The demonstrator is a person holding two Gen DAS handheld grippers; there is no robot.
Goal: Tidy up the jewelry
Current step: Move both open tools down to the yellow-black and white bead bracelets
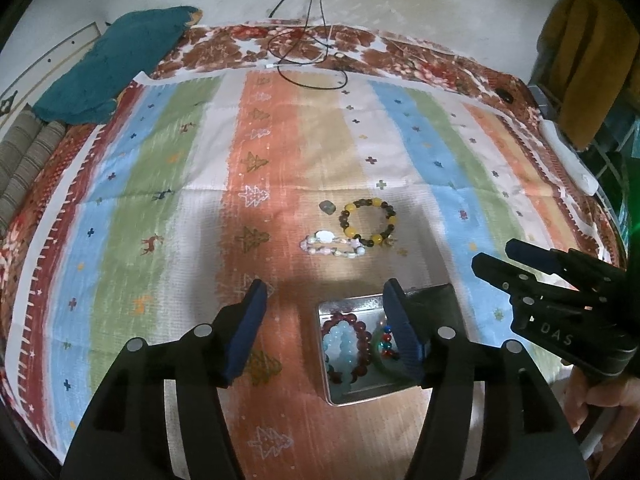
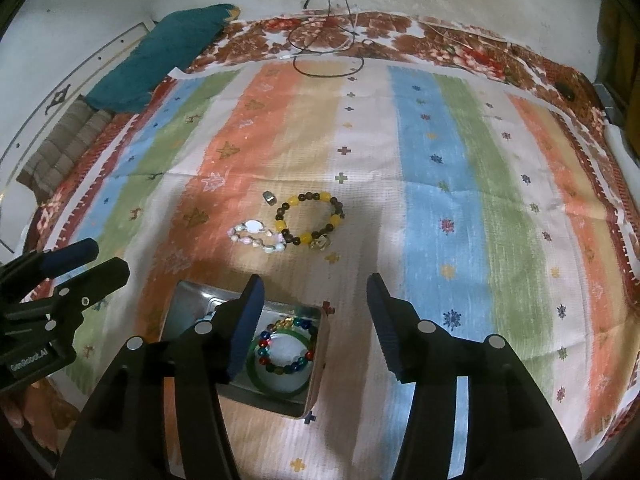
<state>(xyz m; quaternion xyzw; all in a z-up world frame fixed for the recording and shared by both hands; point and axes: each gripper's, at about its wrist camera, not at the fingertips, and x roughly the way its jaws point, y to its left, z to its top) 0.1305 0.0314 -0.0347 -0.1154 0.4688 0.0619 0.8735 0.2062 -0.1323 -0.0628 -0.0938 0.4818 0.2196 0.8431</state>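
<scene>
Hovering wide and empty, both tongs, left (image 1: 324, 284) and right (image 2: 314, 280), risk snagging the pale bracelet (image 1: 334, 245) touching the yellow bracelet (image 1: 369, 221) on the bedspread (image 1: 180, 208), dragging both short of the tin (image 1: 340, 394).

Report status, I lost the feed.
Both hand-held grippers open, empty. Yellow-and-brown bead bracelet and pale shell bracelet still outside metal tin. Path clear.

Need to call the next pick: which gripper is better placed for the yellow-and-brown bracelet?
Probably right. The right gripper is open and the yellow-and-brown bracelet lies nearly straight ahead of it; from the left gripper, it sits off toward the right finger.
</scene>
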